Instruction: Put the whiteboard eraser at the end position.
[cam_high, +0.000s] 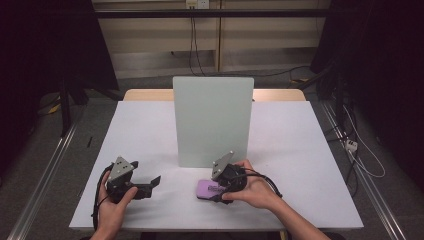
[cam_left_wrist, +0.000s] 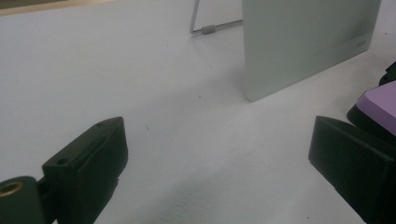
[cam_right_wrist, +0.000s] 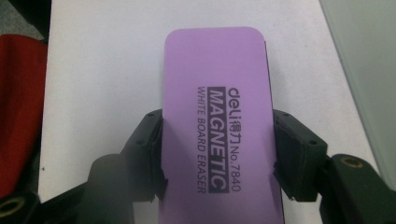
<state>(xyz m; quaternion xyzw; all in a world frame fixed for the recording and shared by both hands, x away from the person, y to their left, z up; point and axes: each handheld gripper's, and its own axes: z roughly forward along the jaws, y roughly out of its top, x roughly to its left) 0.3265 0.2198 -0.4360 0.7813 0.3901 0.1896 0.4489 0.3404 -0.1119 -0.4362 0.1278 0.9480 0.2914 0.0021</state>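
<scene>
Standing upright near the middle of the white surface (cam_high: 150, 130), the pale board (cam_high: 212, 120) is the largest thing before you; it leans on a wire stand (cam_left_wrist: 205, 29) behind it, and its face looks toward your edge of the surface.

Just in front of the board's lower right corner, close to your edge, lies the purple whiteboard eraser (cam_right_wrist: 217, 116). It rests flat, printed face up. Its long axis runs straight along your right tongs (cam_right_wrist: 217, 154), away from your hand, so the jaws cross its short width. Those tongs are clamped on it: one pad presses each long side, about halfway along the part you can see.

Your left tongs (cam_left_wrist: 217, 158) sit well apart to the left, near your edge, jaws spread wide with nothing but bare surface between them. From them the eraser lies off to the right, a corner of it just beside the right-hand jaw.

So the right hand (cam_high: 255, 190) is the nearer one and already has the eraser. The board rises just beyond the eraser's far end, so I judge a lift and a short carry forward would bring its pad to the board's face.
</scene>
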